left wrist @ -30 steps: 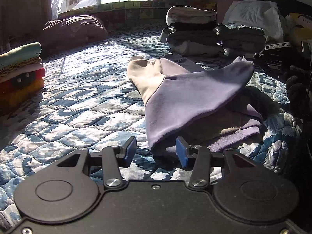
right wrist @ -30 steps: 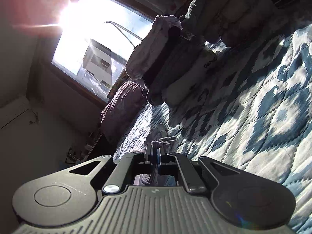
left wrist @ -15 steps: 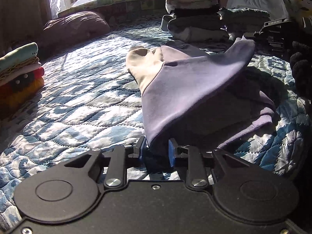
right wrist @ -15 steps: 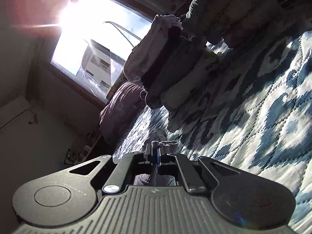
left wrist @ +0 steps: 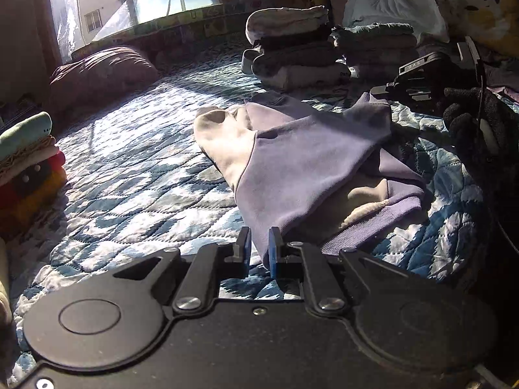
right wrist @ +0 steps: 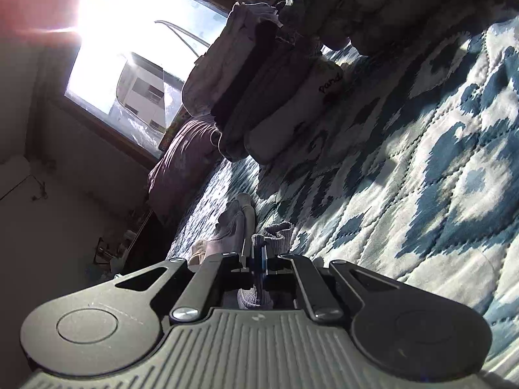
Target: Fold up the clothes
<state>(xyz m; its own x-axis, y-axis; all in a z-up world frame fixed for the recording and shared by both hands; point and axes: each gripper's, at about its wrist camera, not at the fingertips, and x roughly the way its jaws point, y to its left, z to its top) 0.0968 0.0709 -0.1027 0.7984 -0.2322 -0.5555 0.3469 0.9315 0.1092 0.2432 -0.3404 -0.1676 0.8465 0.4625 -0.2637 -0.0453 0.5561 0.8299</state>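
Sunlit blue quilted bed [left wrist: 136, 175] carries my purple sweatshirt [left wrist: 311, 168]; my left gripper [left wrist: 258, 253] has its jaws clamped on the near corner, my right gripper [right wrist: 254, 259] pinching its ribbed cuff.

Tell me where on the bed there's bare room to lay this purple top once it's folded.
Free: the sunlit quilt between the purple top, the colourful stack and the brown pillow. Crowded: the far side, with folded piles, and the side where a gloved hand holds the other gripper.
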